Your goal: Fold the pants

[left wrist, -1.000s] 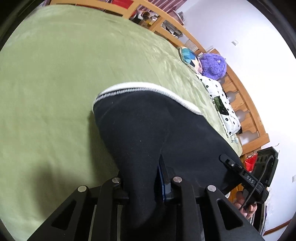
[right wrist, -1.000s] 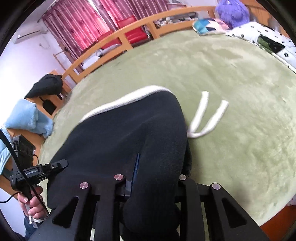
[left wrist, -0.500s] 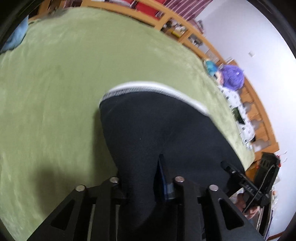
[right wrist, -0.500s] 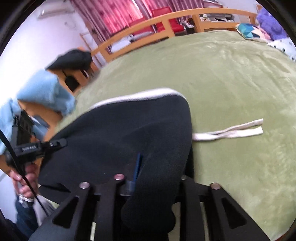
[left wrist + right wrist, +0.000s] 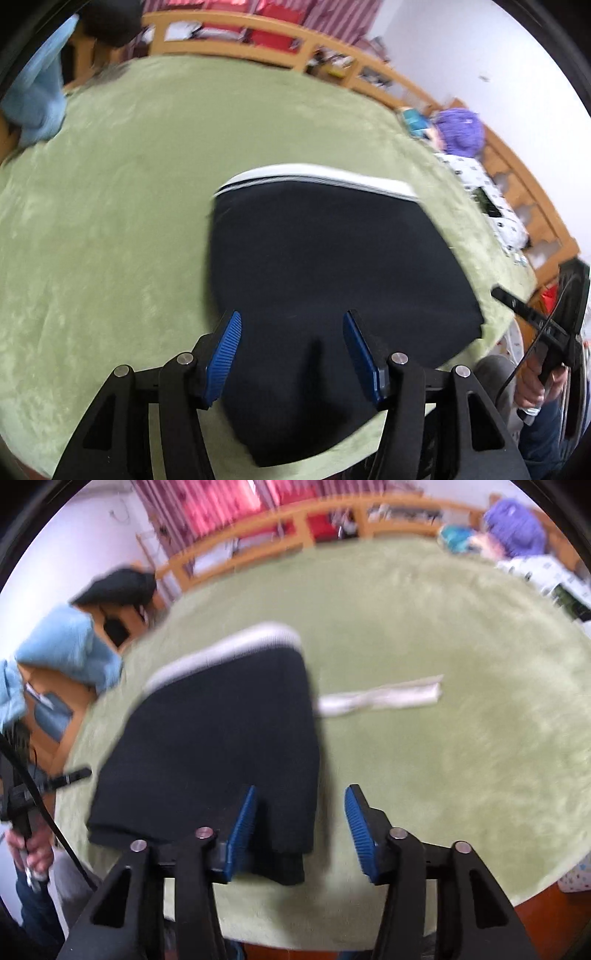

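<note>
- The black pants [image 5: 332, 266] lie folded on the green blanket [image 5: 110, 240] of the bed, the white-trimmed waistband [image 5: 317, 181] at twelve o'clock of the bundle in the left wrist view and the folded near edge at six o'clock, close to the bed's edge.
- In the right wrist view the pants [image 5: 221, 746] fill the left half, and a white drawstring [image 5: 380, 698] trails out from their side toward three o'clock, flat on the blanket.
- The cloth looks soft, thick and limp, light enough to lift by a pinch. It should drape and sag rather than hold a shape, and the layers may slide over each other.
- A sound hold would be on the two corners of a folded edge, taking all layers at once; the loose drawstring is best tucked in.
- The left tongs [image 5: 291, 347] stand apart, their jaws having just been opening. The blue pads [image 5: 223, 354] flank the near fold without pressing it, so the cloth lies free between them.
- The right tongs [image 5: 299, 823] are likewise apart after just opening. The pants' right corner lies between the pads [image 5: 240, 830], touching neither so far as the blur lets me tell.
- Both tongs point steeply down at the bed, side by side along the near edge.
- Each view shows the other tool at its edge, gripped by the person's hand [image 5: 539, 380].
- Beyond, a wooden rail [image 5: 332, 66], a light-blue cloth [image 5: 37, 107] at ten o'clock and a purple plush toy [image 5: 461, 129] at two o'clock border the bed.
</note>
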`<state>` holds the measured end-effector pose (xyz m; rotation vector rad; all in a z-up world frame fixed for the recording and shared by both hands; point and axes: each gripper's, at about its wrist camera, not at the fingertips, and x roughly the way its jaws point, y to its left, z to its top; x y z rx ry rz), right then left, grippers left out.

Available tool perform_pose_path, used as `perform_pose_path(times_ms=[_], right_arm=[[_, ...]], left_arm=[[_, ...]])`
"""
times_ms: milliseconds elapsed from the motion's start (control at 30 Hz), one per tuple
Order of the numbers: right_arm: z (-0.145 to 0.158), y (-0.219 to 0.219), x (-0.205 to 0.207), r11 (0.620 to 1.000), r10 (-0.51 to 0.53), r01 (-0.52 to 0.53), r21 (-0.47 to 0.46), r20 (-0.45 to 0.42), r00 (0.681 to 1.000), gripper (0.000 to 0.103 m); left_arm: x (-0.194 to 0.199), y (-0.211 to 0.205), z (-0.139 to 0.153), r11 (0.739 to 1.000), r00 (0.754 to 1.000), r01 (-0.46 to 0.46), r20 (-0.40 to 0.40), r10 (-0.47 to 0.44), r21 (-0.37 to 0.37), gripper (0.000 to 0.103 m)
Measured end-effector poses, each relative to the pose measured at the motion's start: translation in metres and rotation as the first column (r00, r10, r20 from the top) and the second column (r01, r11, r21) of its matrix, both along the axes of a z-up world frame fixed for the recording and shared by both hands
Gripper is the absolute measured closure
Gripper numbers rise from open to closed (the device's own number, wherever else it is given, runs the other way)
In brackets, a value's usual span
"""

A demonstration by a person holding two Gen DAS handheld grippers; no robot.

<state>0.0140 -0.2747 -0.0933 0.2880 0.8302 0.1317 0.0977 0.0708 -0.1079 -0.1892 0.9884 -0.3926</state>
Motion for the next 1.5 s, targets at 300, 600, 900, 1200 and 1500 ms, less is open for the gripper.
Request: perform_pose_path(times_ms=[300,600,900,1200,1500], right_arm=[[-0.066,0.051,-0.001,0.986,0.101,-0.109,-0.123,-0.070,0.992,0.073],[-0.006,0.032,0.024,0.990,0.098,-0.097,-0.106,0.009,0.995,0.061],[0.002,0.048,0.167,0.988,0.155,-0.153,-0.024,0.085,0.984,0.062],[-0.075,0.026,0.215,0.996,0.080,-0.083,-0.039,-0.061,0.995,0.103],[-0.038,0.025,0.169,0.996,0.057,-0.057,-0.066,-0.008,0.998,0.080]], left_arm=[[-0.035,-0.036,-0.062,0.989,0.999,0.040,0.016,-0.042,0.140,0.048],[0.011,-0.005,-0.008,1.000,1.000,0.018,0.012,-0.018,-0.024,0.041],[0.117,-0.034,-0.004,0.999,0.998,-0.044,0.040,0.044,0.008,0.040],[0.161,-0.041,-0.057,0.994,0.997,-0.083,0.003,0.083,0.064,0.039],[0.103,-0.031,-0.022,0.995,0.998,-0.055,0.016,0.054,0.084,0.038]])
